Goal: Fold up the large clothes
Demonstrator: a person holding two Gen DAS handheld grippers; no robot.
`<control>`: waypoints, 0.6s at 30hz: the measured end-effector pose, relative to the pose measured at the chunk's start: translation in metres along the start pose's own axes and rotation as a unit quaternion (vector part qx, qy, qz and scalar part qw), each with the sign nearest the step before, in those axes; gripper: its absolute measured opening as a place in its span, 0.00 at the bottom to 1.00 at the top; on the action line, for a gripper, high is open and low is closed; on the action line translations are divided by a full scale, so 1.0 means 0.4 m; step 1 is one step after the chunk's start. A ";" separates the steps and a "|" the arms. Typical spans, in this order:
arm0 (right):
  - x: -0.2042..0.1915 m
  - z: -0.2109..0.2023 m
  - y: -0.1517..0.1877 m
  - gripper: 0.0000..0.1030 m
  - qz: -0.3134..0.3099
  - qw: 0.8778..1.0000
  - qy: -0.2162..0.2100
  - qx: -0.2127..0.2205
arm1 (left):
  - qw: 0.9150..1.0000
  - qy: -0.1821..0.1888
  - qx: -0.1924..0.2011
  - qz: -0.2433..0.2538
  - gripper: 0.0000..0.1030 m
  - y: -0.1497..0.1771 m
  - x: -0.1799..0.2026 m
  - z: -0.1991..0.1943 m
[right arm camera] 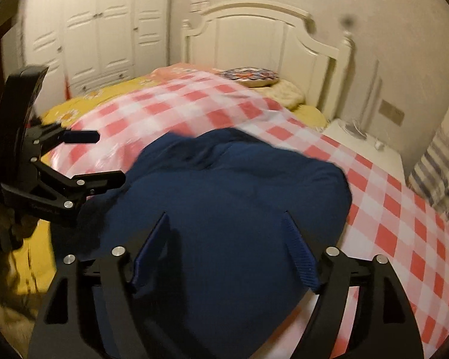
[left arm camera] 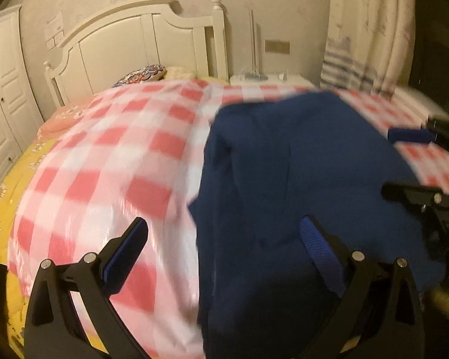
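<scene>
Left gripper: in its own view the jaws stood wide apart, nothing pinched between the blue pads; the left finger hung over the checked cloth, the right finger over the garment's near part.
Right gripper: jaws spread wide, with the garment lying below and between the fingers; the pads did not press on it. The motion blur made it hard to tell whether the fingertips touched the fabric.
Grippers to each other: the right gripper showed at the right edge of the left wrist view, and the left gripper at the left edge of the right wrist view, its jaws also parted, just beside the garment's left side.
Dark blue garment: a large, rumpled dark blue piece, lying loose on the checked cloth toward the bed's near edge, directly ahead of both grippers; its exact kind could not be told.
Red-and-white checked cloth: spread over most of the bed, under the garment, reaching toward the pillows.
Yellow flowered bedspread: showed along the bed's left edge beyond the checked cloth.
Patterned cushion: near the head of the bed, next to a cream pillow.
White headboard: at the bed's far end.
White wardrobe: beyond the bed's left side.
White nightstand: beside the bed's far right corner.
</scene>
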State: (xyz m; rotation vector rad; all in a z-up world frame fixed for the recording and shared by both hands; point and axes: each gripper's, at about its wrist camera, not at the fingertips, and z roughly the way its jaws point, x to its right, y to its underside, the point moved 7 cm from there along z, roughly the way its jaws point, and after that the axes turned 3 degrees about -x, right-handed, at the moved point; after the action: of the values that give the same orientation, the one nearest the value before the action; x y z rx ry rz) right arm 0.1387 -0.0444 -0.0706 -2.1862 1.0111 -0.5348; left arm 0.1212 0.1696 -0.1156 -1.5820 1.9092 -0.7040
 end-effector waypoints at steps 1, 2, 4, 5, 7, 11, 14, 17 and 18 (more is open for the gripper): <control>-0.021 0.004 0.019 0.73 -0.013 1.000 0.009 -0.001 | 1.000 0.003 0.007 -0.009 0.98 0.015 -0.003 0.000; -0.030 0.011 0.033 0.74 -0.015 1.000 0.020 0.003 | 0.999 0.015 0.005 -0.030 0.98 0.030 -0.012 0.007; -0.031 0.028 0.049 0.75 0.003 1.000 0.015 0.011 | 0.998 0.032 -0.012 -0.056 0.98 0.046 -0.021 0.028; -0.030 0.038 0.055 0.75 0.010 1.000 0.010 0.015 | 0.998 0.030 -0.013 -0.056 0.98 0.050 -0.020 0.036; -0.029 0.052 0.059 0.76 0.013 1.000 0.010 0.018 | 0.999 0.023 -0.013 -0.043 0.98 0.054 -0.015 0.046; -0.037 0.061 0.067 0.76 0.008 1.000 0.024 0.016 | 0.998 0.028 -0.019 -0.054 0.98 0.063 -0.018 0.058; -0.038 0.062 0.071 0.76 0.013 1.000 0.022 0.016 | 0.998 0.029 -0.017 -0.058 0.98 0.070 -0.022 0.062; -0.039 0.063 0.074 0.76 0.013 0.999 0.027 0.015 | 0.997 0.032 -0.017 -0.063 0.98 0.073 -0.022 0.063; -0.039 0.064 0.074 0.76 0.014 0.999 0.028 0.015 | 0.997 0.032 -0.017 -0.063 0.98 0.074 -0.022 0.064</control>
State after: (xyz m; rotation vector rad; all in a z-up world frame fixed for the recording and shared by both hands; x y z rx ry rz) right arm 0.1291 -0.0364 -0.1108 -2.1382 1.0546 -0.5972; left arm 0.1202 0.1820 -0.1536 -1.7319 1.8891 -0.7875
